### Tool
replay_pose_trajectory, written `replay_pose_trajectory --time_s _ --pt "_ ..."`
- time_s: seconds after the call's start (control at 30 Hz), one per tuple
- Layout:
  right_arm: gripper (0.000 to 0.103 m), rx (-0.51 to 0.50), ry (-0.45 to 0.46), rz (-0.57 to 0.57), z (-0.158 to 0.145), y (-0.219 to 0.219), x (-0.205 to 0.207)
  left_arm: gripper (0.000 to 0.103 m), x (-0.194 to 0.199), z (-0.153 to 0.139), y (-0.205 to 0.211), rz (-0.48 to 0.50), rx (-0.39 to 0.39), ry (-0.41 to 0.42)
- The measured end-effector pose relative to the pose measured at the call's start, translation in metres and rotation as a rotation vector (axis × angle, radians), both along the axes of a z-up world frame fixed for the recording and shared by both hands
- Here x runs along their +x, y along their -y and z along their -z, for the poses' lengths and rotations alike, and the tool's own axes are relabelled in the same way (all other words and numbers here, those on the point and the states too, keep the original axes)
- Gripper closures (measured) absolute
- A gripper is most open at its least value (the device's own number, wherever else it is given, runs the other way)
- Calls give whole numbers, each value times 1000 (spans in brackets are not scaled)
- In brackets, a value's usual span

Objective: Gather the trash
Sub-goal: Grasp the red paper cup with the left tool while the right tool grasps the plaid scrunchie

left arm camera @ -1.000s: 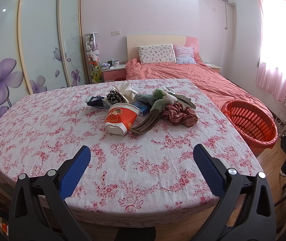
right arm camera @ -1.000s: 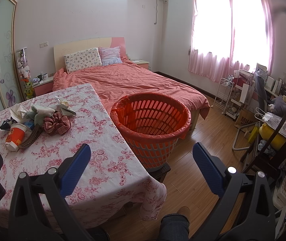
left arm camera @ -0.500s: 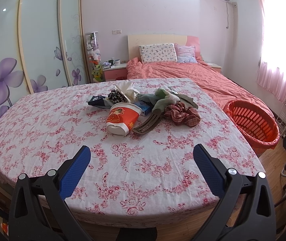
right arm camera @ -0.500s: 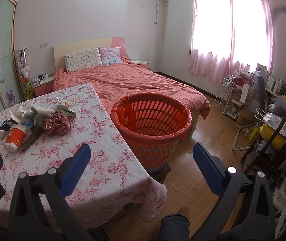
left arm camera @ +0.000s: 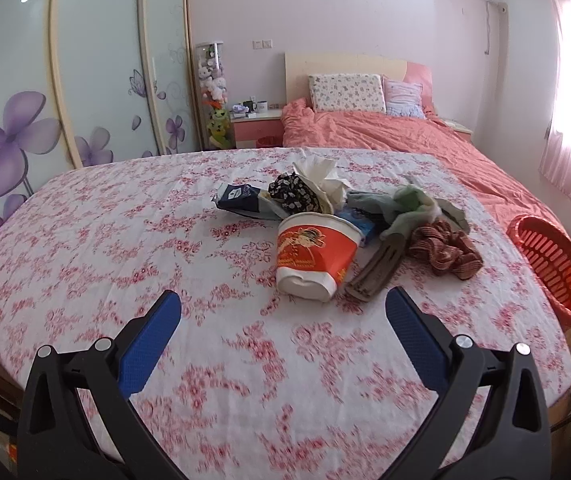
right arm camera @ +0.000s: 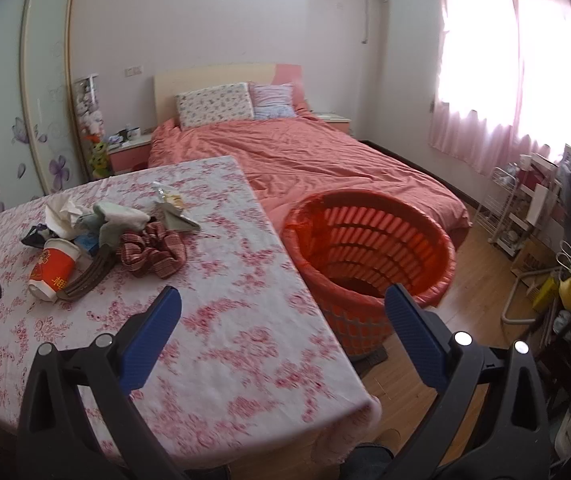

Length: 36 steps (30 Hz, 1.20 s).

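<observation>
Hovering above the near part of the table point(left arm camera: 85, 248), the left gripper point(left arm camera: 283, 312) is held with its blue-padded fingers point(left arm camera: 147, 340) spread wide and nothing between them. A broad stretch of bare flowered cloth is seen between the fingertips and the trash, and more lies open to the left of the pile as far as the table's rounded left edge. The trash is gathered in one cluster near the middle of the table, toward its right side: a red and white paper cup point(left arm camera: 313, 256) lies tipped on its side at the near edge of the cluster, a brown strap-like piece point(left arm camera: 377, 268) is laid just beside it on the right, and a striped red cloth bundle point(left arm camera: 443, 250) sits beyond that. Behind the cup, a dark packet point(left arm camera: 239, 196), crumpled white tissue point(left arm camera: 317, 172) and a pale green rag point(left arm camera: 405, 208) are heaped together, touching one another.

The right gripper point(right arm camera: 283, 312) is likewise held empty with its fingers point(right arm camera: 149, 340) wide apart, above the table's near right corner. The right edge of the table is seen running away from that corner, and the orange basket point(right arm camera: 369, 240) is stood on the wooden floor just beside it, its mouth open and lower than the tabletop. A clear strip of cloth is left between the cluster and this edge. Beyond the basket, the bed point(right arm camera: 305, 160) is placed close by.
</observation>
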State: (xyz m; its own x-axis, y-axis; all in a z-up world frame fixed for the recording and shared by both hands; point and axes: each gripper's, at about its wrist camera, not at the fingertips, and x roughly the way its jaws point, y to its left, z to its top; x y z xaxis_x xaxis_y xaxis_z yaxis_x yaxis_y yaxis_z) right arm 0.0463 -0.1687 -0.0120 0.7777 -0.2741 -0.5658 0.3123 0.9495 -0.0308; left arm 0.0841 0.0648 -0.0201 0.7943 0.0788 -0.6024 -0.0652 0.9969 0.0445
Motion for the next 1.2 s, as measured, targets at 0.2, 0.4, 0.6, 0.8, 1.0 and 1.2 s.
replay_pose_trajectory --time_s 0.2,0.4,0.6,0.8,1.0,1.2 --pt "4 70 -36 -51 5 -15 54 2 43 10 -5 31 0 -43" --pt "10 163 -108 -147 30 -26 115 2 77 27 -6 79 -48 -105" --pt "25 215 -186 -190 57 -33 156 2 95 43 -5 103 -57 -172" --pt "38 223 -251 -206 75 -37 177 10 101 50 -5 116 -73 -199" --pt "49 240 -267 -230 82 -40 183 19 106 56 -7 128 -105 -228" --pt "71 256 -266 -247 82 -39 182 24 111 61 -2 132 -115 -242"
